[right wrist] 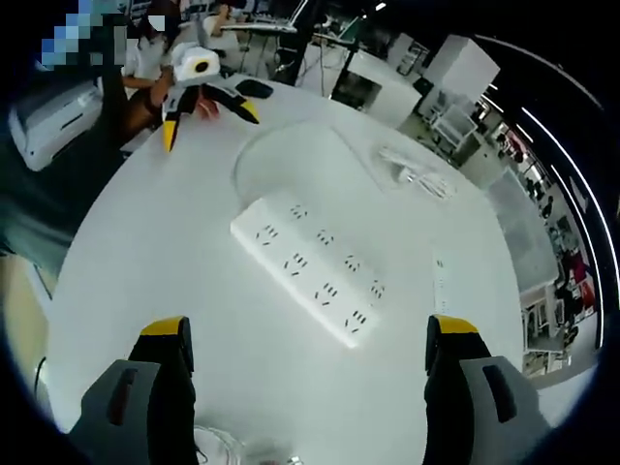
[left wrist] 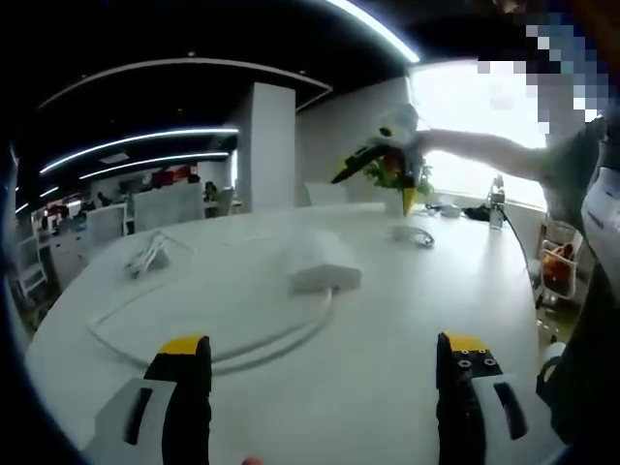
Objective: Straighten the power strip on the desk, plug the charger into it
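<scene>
Power strip [right wrist: 317,267] on desk [right wrist: 174,271], both grippers' fingers apart, charger [right wrist: 412,170] indistinct

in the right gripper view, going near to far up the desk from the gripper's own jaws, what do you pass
right gripper with open jaws → white power strip lying at a slant → its looped white cord → left gripper at the far edge of the white desk

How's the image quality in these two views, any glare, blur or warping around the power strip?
Left gripper view: a bright window blows out the upper right, and the power strip is soft and washed out against the white desk. Right gripper view: even light, with the strip's sockets crisp. Fisheye bends the desk edge in both.
</scene>
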A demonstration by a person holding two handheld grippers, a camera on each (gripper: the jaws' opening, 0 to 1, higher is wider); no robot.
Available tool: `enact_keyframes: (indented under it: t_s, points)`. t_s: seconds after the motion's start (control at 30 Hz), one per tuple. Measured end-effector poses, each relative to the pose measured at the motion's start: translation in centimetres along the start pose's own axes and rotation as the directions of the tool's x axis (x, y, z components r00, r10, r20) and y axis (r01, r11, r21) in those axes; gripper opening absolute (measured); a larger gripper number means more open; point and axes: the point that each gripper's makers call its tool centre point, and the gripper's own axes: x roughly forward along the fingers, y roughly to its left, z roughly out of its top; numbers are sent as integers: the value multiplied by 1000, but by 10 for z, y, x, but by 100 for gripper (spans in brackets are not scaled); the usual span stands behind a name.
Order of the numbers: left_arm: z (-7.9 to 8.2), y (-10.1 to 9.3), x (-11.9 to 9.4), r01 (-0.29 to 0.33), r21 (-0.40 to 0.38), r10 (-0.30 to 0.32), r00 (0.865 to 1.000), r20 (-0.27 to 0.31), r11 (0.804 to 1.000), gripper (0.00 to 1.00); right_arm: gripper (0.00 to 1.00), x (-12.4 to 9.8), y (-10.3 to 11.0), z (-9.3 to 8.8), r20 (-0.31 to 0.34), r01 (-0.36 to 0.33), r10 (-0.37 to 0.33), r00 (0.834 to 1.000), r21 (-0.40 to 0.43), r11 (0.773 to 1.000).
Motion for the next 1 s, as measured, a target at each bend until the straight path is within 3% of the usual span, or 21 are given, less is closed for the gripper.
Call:
enact_keyframes:
  t_s: [0.37, 1.0]
  points:
    - [-1, 1, 1, -3, -1, 3, 1000, -2, 1000, 100, 99, 5, -11, -1, -37, -9, 7, 999, -62, 998]
    - [-4, 3, 3, -10, 3, 10, 1000, -18, 1000, 100, 99, 21, -10, -1, -72, -85, 77, 994, -115, 990]
